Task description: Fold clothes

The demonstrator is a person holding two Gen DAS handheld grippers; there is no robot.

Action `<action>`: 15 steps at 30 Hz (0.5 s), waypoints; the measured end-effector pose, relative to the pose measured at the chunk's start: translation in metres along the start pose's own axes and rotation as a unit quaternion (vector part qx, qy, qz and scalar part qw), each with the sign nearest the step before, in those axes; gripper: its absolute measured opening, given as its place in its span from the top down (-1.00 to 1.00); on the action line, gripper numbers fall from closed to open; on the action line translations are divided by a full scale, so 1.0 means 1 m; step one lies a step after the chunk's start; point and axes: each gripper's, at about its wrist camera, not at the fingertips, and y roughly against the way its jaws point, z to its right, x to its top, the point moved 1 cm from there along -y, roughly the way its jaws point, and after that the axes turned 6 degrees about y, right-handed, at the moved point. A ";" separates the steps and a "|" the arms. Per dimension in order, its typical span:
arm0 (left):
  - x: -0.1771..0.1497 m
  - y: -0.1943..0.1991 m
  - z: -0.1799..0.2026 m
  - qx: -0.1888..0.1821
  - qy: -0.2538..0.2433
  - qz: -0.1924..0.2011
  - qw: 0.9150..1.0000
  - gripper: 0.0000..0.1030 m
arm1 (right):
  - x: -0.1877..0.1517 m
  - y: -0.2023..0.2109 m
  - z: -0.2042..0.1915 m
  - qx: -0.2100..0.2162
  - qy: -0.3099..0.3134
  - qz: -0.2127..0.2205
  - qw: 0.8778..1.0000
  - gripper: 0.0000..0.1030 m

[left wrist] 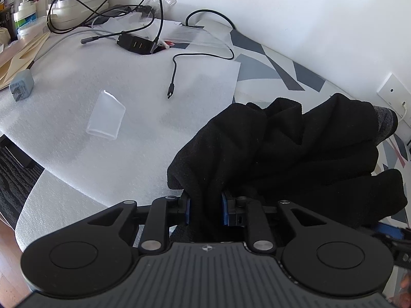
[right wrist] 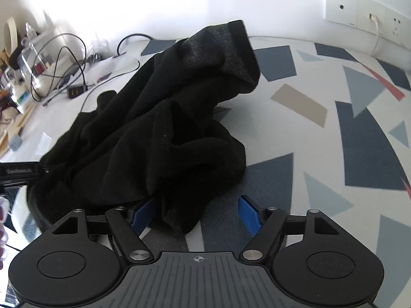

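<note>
A crumpled black garment lies in a heap on the patterned tablecloth, one grey-lined hem sticking up toward the wall. My left gripper is shut on a bunched edge of this cloth, both blue pads pressing it. In the right wrist view the same garment spreads ahead of my right gripper. That gripper's jaws stand wide apart. A hanging fold sits between them against the left pad, clear of the right pad. The left gripper's body shows at the garment's left edge.
A white foam sheet covers the table's left part, with a clear plastic sleeve, a grey plug, a loose cable end and a black hub. Bottles and boxes crowd the far left. Wall sockets sit behind.
</note>
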 end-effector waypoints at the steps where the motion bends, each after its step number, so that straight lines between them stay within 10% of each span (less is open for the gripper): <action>1: 0.000 0.000 0.000 0.000 0.002 -0.002 1.000 0.57 | 0.001 -0.004 -0.001 -0.001 0.000 0.004 1.000 -0.29; 5: 0.002 -0.001 0.007 -0.007 0.001 -0.014 1.000 0.58 | 0.005 -0.019 -0.001 -0.007 0.017 0.015 1.000 0.27; 6: 0.002 -0.002 0.010 -0.011 -0.002 -0.018 1.000 0.58 | 0.006 -0.018 0.003 -0.009 0.011 0.015 1.000 0.75; 11: -0.002 -0.015 0.043 -0.050 -0.013 -0.043 0.998 0.57 | 0.009 0.009 0.063 -0.094 -0.069 0.033 0.993 0.83; 15: -0.013 -0.032 0.096 -0.114 -0.043 -0.075 0.990 0.56 | 0.012 0.076 0.137 -0.213 -0.157 0.113 0.958 0.84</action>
